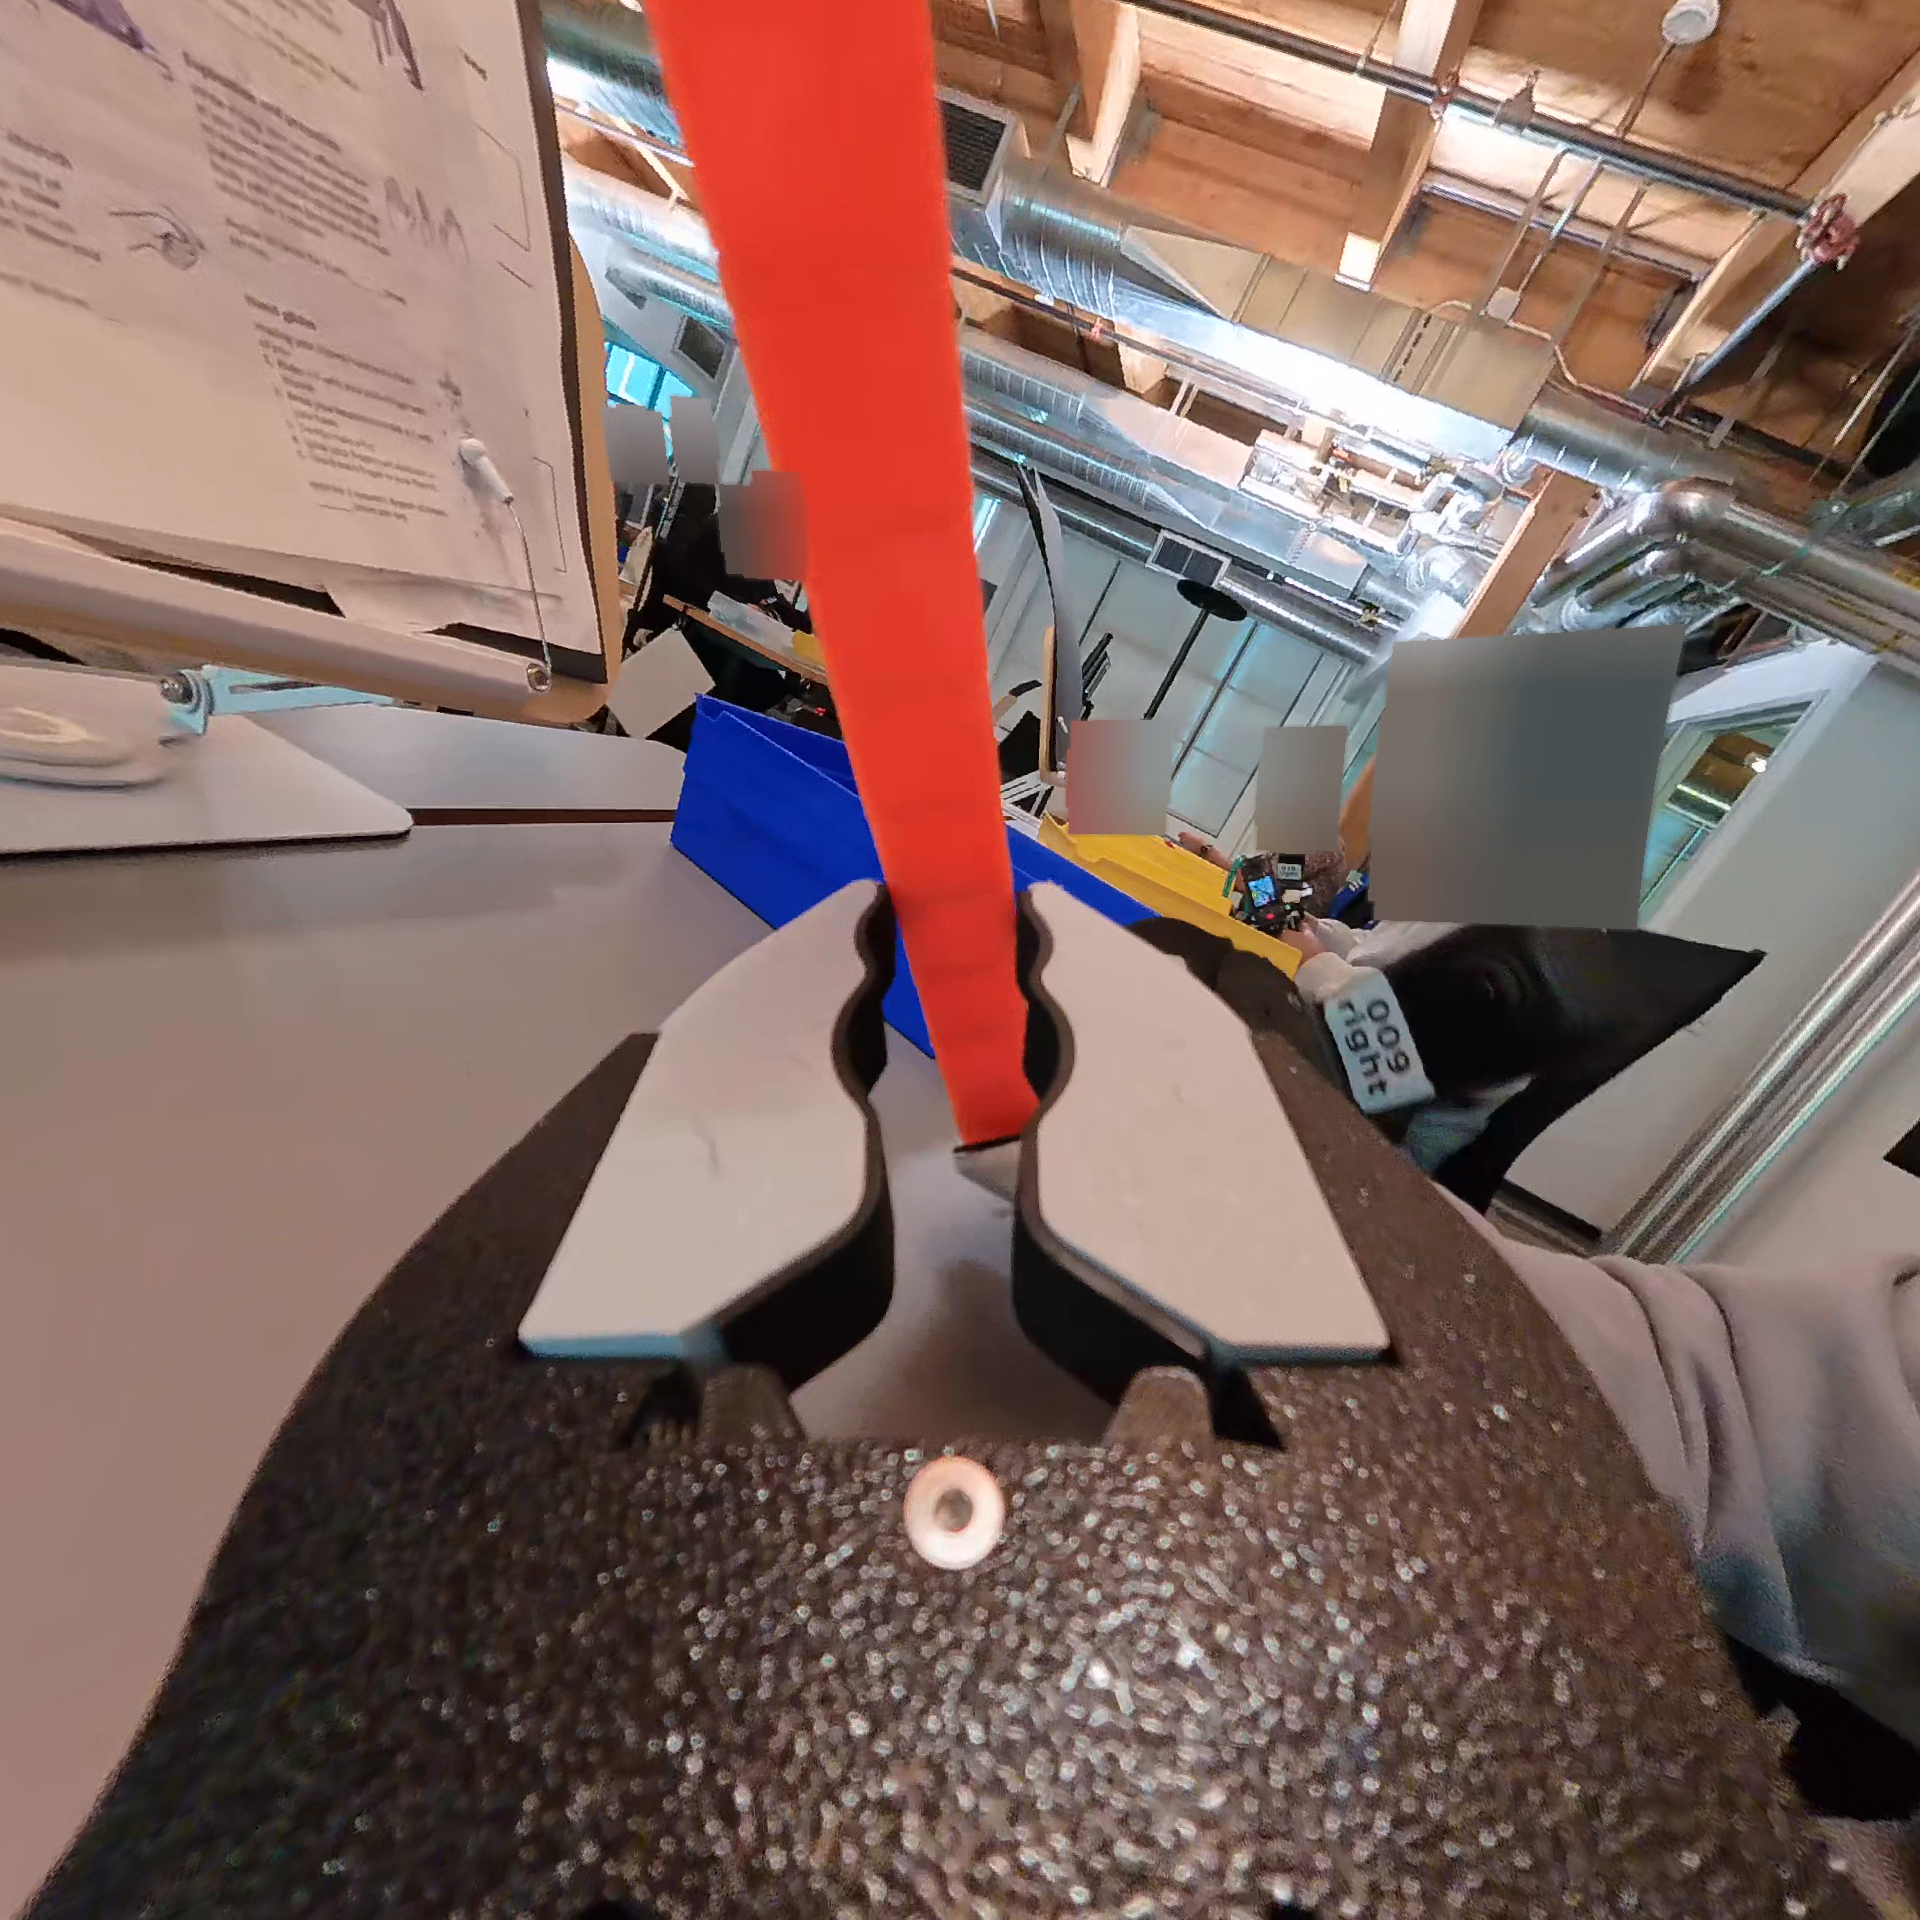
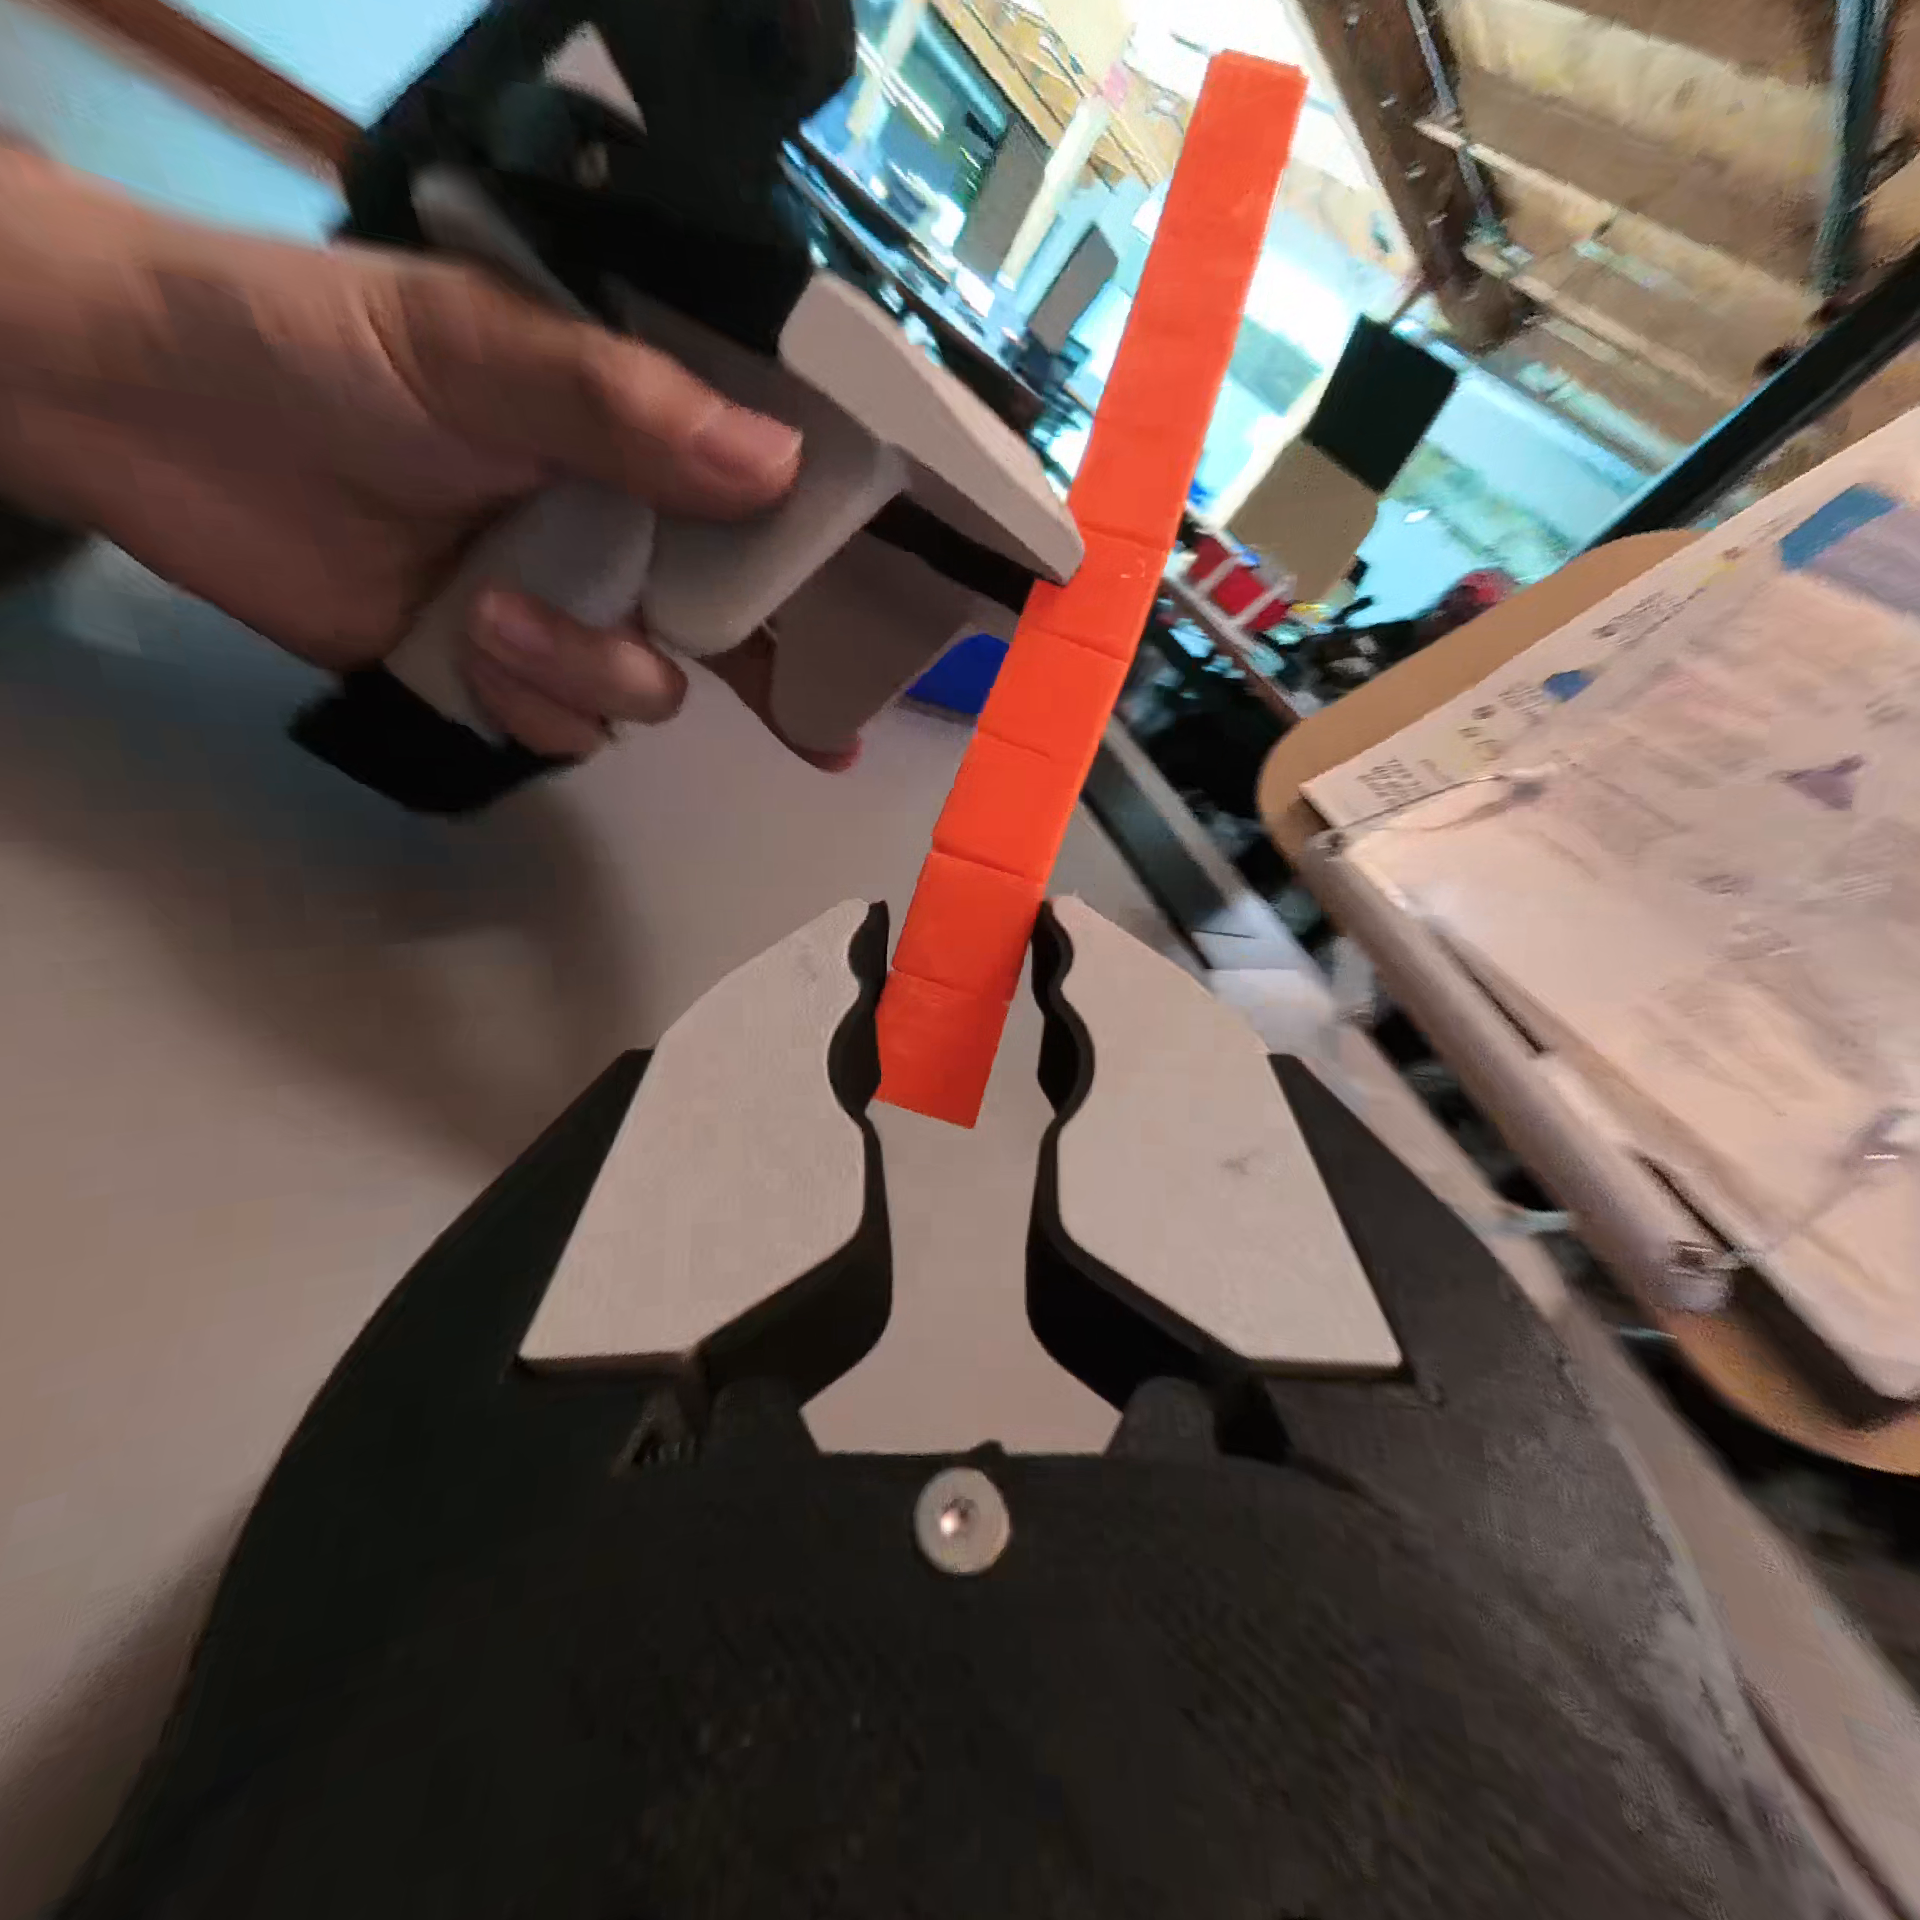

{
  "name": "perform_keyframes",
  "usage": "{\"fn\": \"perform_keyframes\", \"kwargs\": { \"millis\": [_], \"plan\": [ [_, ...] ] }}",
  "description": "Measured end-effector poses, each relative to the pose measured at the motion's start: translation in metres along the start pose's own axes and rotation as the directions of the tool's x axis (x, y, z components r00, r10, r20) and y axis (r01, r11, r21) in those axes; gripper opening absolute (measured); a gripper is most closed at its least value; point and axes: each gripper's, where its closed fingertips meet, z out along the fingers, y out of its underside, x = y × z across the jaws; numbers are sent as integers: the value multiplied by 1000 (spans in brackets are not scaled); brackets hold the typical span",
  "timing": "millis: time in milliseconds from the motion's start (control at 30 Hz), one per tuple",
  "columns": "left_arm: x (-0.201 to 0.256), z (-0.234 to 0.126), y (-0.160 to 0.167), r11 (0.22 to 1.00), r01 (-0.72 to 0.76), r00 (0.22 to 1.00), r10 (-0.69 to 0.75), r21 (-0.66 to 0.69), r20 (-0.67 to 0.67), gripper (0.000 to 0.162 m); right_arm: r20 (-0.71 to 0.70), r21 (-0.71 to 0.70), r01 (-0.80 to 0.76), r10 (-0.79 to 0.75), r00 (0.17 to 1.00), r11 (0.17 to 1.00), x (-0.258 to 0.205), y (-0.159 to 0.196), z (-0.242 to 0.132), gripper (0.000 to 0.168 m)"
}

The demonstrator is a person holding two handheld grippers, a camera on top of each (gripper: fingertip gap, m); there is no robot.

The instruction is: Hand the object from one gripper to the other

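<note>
**Orange bar between both grippers**

Orange segmented plastic bar (image 2: pixel 1081 665) runs from frame centre to the upper right in the right wrist view. The right gripper (image 2: pixel 958 914) has its fingers closed against the bar's lower end. Left gripper (image 2: pixel 1039 582), held by a hand (image 2: pixel 343 457) at upper left, meets the bar mid-length; whether both of its fingers press it, cannot tell. Grey tabletop (image 2: pixel 260 1039) below.

The left gripper (image 1: pixel 951 935) fills the lower frame, its grey fingers (image 1: pixel 727 1132) flanking a long orange bar (image 1: pixel 862 468) that rises toward the top edge. The bar touches the right-hand finger; a gap shows beside the other. A blue bin (image 1: pixel 769 821) sits behind, mid-frame.
</note>
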Motion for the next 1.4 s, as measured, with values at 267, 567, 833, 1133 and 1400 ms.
{"fn": "perform_keyframes", "kwargs": {
  "millis": [267, 567, 833, 1133, 1400],
  "plan": [
    [28, -3, -5, 991, -132, 976, 133, 16, -172, 34, 517, 93, -729, 594, 617, 678, -9, -40, -21, 23],
    [44, -4, 6, 986, -143, 952, 114, -81, -284, 21, 529, -8, -619, 529, 664, 785, -32, -30, -17, 22],
    [44, -4, 7, 988, -125, 952, 96, -85, -292, 21, 541, -1, -674, 568, 620, 738, -29, -31, -16, 22],
    [42, -2, 17, 976, -138, 958, 89, -169, -271, 21, 553, -66, -650, 570, 608, 757, -37, -23, -15, 22],
    [1, 4, 9, 992, -81, 995, 86, -98, 51, 21, 115, 153, -462, 449, 886, 873, 15, -16, -9, 59]
  ]
}}
